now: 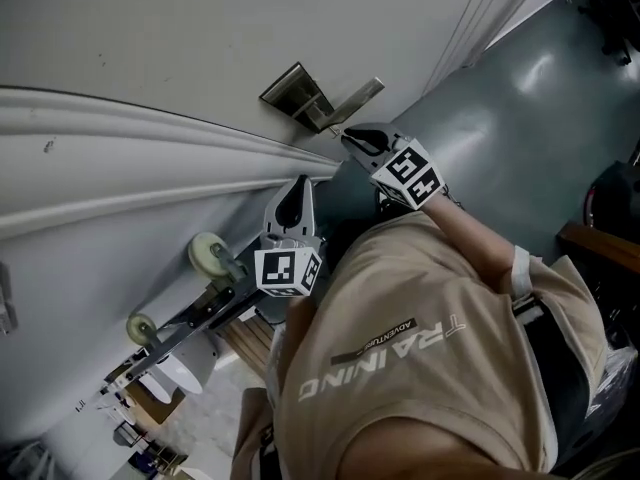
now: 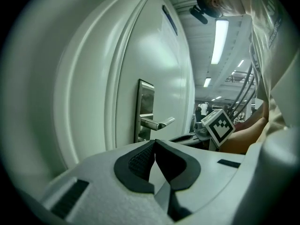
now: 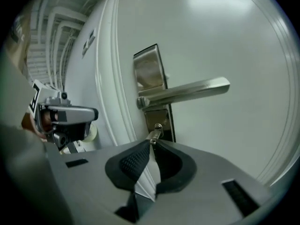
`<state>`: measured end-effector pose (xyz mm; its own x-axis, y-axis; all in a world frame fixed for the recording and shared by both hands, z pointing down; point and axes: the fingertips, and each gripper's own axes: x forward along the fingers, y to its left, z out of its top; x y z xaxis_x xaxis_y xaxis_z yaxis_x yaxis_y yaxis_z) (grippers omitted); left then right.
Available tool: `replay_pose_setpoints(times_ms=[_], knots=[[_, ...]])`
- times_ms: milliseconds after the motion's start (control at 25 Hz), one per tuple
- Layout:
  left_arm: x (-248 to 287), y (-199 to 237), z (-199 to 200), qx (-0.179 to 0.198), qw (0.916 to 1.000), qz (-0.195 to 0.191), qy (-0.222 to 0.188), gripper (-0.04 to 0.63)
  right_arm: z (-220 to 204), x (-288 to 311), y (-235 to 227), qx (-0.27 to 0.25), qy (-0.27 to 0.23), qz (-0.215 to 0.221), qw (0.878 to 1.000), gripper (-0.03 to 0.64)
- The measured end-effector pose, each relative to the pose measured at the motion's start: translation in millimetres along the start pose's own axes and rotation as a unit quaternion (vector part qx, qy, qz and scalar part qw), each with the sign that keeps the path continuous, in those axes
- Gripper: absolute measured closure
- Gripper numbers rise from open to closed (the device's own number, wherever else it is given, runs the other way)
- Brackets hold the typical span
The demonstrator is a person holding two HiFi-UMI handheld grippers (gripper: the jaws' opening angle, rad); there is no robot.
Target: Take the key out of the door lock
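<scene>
The door's steel lock plate (image 3: 150, 74) carries a lever handle (image 3: 187, 92), with the keyhole (image 3: 159, 126) just below it. A small metal key (image 3: 154, 135) sticks out of my right gripper (image 3: 152, 143), whose jaws are shut on it. Its far end reaches the keyhole, and I cannot tell whether it is still inside. In the head view the right gripper (image 1: 362, 140) sits just under the lever handle (image 1: 355, 96). My left gripper (image 1: 293, 201) hangs lower and further from the door, shut with nothing in it (image 2: 154, 143). From there the lock plate (image 2: 145, 102) is some way off.
Raised door-frame mouldings (image 1: 130, 158) run along the door's edge. A wheeled stand with pale castors (image 1: 208, 255) lies at the lower left. The person's beige shirt (image 1: 420, 368) fills the lower right. Grey floor (image 1: 520, 98) opens beyond the door.
</scene>
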<state>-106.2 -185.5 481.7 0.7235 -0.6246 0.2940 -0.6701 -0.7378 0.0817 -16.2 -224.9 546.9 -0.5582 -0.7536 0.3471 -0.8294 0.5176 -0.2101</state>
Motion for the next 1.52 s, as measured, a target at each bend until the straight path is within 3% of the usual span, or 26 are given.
replay_pose_setpoints(times_ms=[160,440,720,880,1080,1520], knots=[[-2.0,4.8,2.8,-0.009,0.9998,0.016,0.009,0.586,3.1,2.2,-1.3,0.097,-0.008,0.032,0.995,0.600],[3.1,8.0,-0.9,-0.011,0.9997,0.022,0.008,0.586,1.3,15.9,-9.2,0.242,-0.028,0.084,0.966,0.598],[8.4,6.7,1.5,-0.011,0.9999,0.008,0.006,0.586,1.3,31.9,-10.6,0.415,-0.040,0.130,0.900,0.598],[6.9,6.8,2.6,-0.017,0.9998,0.009,0.007,0.586,2.3,40.0,-7.7,0.427,-0.032,0.121,0.895,0.598],[-0.3,12.7,-0.5,-0.025,0.9994,0.021,0.012,0.586,2.7,42.2,-12.1,0.516,-0.051,0.144,0.843,0.598],[-15.6,10.4,-13.9,-0.044,0.9978,0.042,0.026,0.586,2.9,42.4,-12.1,0.540,-0.066,0.157,0.824,0.598]])
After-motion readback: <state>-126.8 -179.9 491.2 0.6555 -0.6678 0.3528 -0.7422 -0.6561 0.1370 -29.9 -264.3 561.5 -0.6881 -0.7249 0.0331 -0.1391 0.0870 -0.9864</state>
